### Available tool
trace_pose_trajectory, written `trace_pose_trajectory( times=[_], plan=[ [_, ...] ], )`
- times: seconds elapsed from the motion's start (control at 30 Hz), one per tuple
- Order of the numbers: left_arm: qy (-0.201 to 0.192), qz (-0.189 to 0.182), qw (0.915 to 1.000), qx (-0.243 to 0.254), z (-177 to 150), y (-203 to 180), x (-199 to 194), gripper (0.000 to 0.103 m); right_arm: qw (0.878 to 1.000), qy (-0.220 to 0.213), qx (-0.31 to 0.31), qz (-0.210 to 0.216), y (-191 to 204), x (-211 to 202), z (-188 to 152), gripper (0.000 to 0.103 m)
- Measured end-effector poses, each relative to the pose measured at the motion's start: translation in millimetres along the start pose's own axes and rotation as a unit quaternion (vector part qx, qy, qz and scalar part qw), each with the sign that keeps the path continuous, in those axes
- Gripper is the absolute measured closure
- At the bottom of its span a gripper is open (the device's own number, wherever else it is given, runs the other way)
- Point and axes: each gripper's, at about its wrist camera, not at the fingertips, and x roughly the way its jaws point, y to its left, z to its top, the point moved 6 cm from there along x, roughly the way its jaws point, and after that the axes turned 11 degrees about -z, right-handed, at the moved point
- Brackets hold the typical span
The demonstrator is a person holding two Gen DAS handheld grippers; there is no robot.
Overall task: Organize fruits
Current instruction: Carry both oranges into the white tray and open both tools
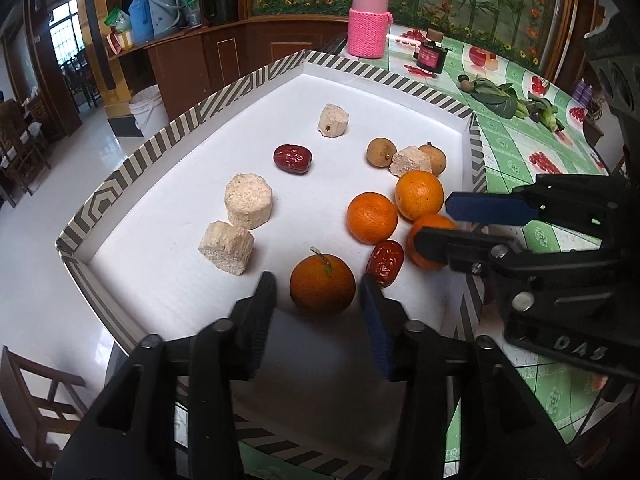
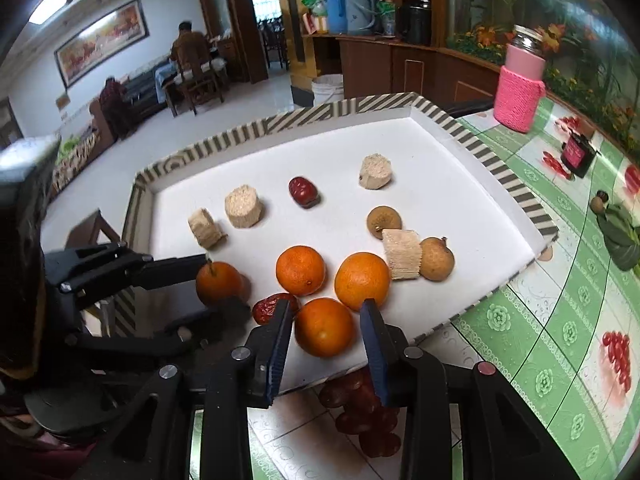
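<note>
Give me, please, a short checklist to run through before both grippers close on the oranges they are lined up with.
1. Left gripper open around the stemmed orange: ok.
2. Right gripper open around the near orange: ok.
3. Red date clear of the right gripper's fingers: not ok, it lies against one.
4. Same date clear of the left gripper's blue pad: cannot tell, very close.
5. Neighbouring orange apart from the near orange: not ok, they look touching.
6. Both oranges resting on the tray: ok.

Home dining room, wooden sideboard (image 2: 400, 56) carrying thermos jugs (image 2: 352, 8), dining chairs left of it, framed painting (image 2: 102, 40) further left
</note>
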Motion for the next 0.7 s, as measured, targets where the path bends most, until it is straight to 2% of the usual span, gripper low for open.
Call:
trace_pose_trajectory(
  times=[0.03, 0.1, 0.5, 0.7],
  plan=[
    [0.0, 0.002, 1.0, 0.002, 0, -1, 0, 0.048, 1.0, -0.002, 0.009, 0.005, -2, -1, 0, 0.068],
    [0.0, 0.005, 1.0, 0.004, 0, -4, 1, 0.045, 0.999, -0.009, 0.029, 0.017, -8, -5, -1, 0.068],
    [-0.003, 0.007, 1.0, -0.006, -1, -15, 6, 0.045, 0.996, -0.034, 0.079, 0.015, -34, -32, -8, 0.068],
    [-0.008, -0.03, 0.9993, -0.023, -2, -30, 7, 0.045, 0.994, -0.04, 0.105, 0.006, -56, -42, -15, 0.068]
  ],
)
